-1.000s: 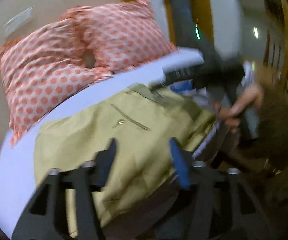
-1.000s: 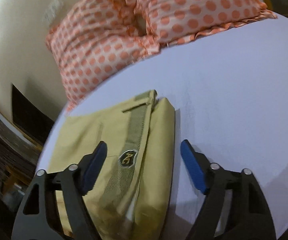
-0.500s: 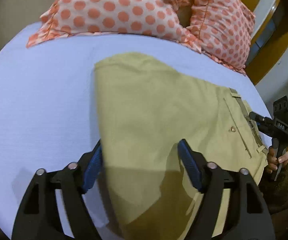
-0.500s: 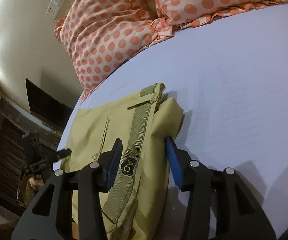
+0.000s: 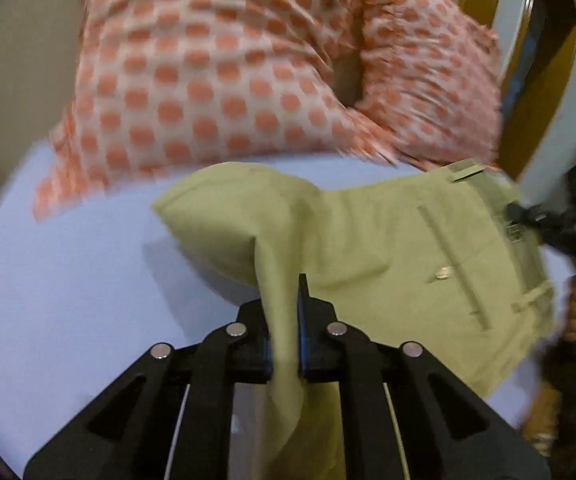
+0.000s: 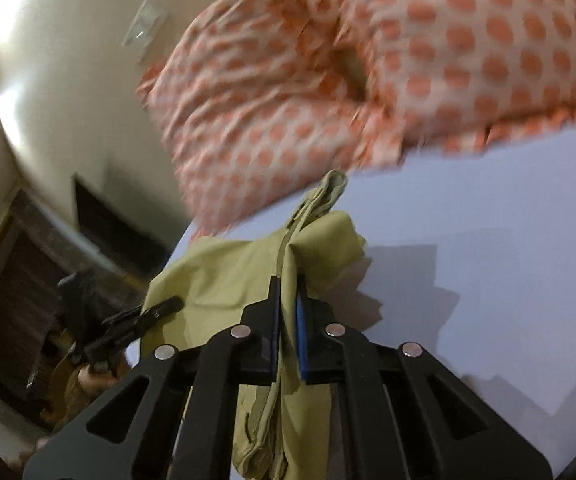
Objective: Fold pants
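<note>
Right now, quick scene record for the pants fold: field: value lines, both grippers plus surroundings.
surface: light blue bed sheet
garment: olive-green pants, partly lifted off the sheet
left gripper: shut on a fold of the pants' plain edge
right gripper: shut on the pants at the waistband end
visible details: welt back pocket with button, belt loops
background: orange polka-dot pillows at the head of the bed, wall switch plate
image quality: motion blur in both views
</note>
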Motion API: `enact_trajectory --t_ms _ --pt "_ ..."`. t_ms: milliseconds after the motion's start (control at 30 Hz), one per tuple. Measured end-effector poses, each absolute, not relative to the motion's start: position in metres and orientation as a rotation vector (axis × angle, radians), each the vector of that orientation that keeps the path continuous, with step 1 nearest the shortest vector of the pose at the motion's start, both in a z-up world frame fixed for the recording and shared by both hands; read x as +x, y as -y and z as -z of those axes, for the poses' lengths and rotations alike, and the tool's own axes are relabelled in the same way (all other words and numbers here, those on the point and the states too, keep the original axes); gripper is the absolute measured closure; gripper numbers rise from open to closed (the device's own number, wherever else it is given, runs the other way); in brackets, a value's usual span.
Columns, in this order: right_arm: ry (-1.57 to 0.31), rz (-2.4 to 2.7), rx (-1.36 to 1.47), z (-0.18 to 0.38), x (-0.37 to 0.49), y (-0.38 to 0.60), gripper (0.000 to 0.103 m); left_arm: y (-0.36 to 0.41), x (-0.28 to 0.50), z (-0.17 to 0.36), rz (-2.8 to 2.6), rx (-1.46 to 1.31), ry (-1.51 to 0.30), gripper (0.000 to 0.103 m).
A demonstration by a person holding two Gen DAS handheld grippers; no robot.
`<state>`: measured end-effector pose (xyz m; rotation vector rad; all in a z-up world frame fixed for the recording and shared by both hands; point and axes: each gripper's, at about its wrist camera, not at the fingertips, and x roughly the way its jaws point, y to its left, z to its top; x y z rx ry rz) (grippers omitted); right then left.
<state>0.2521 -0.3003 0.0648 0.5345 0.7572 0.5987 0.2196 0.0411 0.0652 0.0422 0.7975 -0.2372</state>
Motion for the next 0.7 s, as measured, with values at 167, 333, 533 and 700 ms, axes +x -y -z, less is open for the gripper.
enact_trajectory --t_ms 167,333,533,700 --pt "-0.919 -0.278 0.408 -0.024 0.299 0.301 0.089 -0.040 0.264 -0.040 0.071 0.067 -0.883 0.079" --pt "-0.783 -0.334 0.474 -0.036 0.257 0.321 0.052 -0.057 0.208 -0.075 0.102 0.076 -0.755 0.064" --pt "-0.915 -0.492 0.427 -0.017 0.253 0.267 0.035 -0.022 0.181 -0.055 0.358 0.000 -0.871 0.038" --pt "-0.937 -0.301 0.375 -0.020 0.239 0.269 0.030 -0.010 0.188 -0.026 0.218 0.063 -0.943 0.036"
